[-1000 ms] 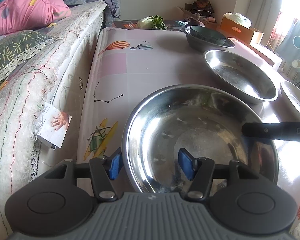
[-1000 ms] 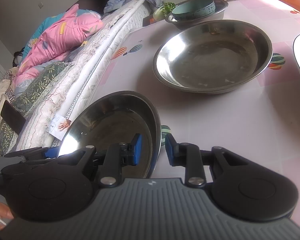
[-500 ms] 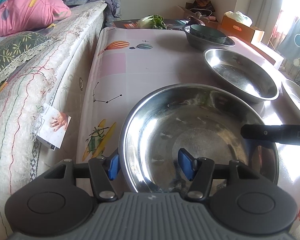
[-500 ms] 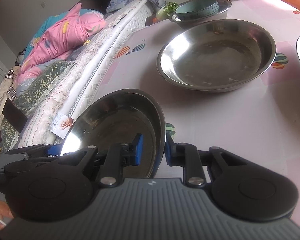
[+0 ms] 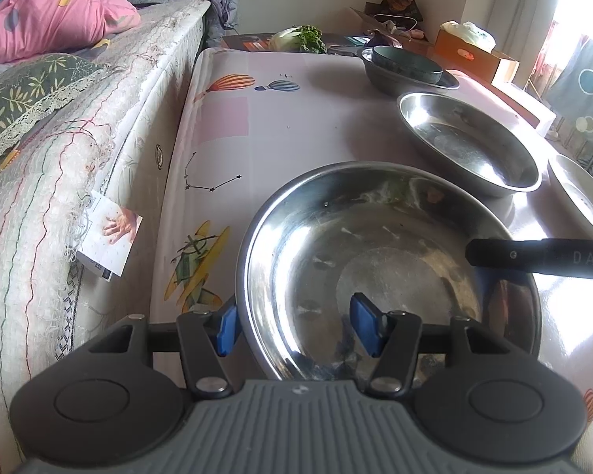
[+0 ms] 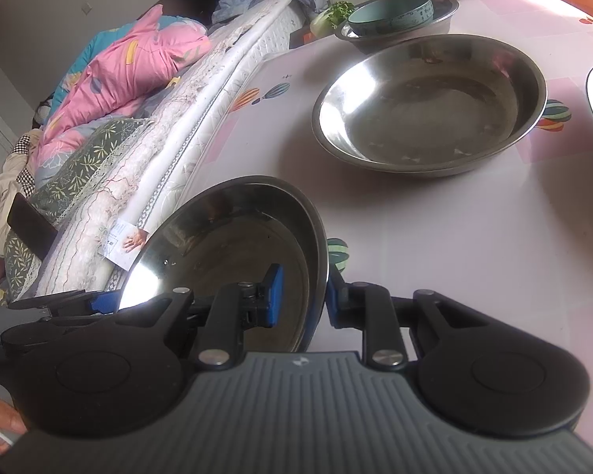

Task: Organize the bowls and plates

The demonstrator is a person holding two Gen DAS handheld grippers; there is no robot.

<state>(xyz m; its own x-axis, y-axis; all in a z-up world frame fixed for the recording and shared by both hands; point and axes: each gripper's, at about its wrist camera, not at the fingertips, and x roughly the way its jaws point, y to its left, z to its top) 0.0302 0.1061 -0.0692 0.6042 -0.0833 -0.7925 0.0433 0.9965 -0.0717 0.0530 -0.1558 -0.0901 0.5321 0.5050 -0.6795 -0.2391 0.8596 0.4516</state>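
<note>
The left tool (image 5: 296, 326) stands spread across the near rim of the steel bowl (image 5: 375, 245): one blue pad outside the wall, the other inside over the basin. The gap between them is far wider than the thin rim, so the pads do not clearly press on it. The right tool (image 6: 302, 296) straddles the opposite rim of the same bowl, its pads drawn close together, one inside and one outside the wall; it looks pinched on the metal, though a sliver of gap may remain on the inner side.

The bowl is wide, shallow, round and polished, with smears on its floor. It sits at the near left part of the tabletop (image 5: 280, 130), close to the edge that runs beside the bed (image 5: 99, 126). The tabletop wears a smooth pale pink cloth printed with balloons. To the left and ahead of the bowl it lies bare.

Ahead and to the right rests a second steel bowl (image 6: 431, 102) of like shape, apart from the first. Beyond it a teal ceramic bowl (image 6: 391, 14) is nested in a grey metal dish (image 6: 442, 14). A white plate (image 5: 577, 197) shows at the right margin.
</note>
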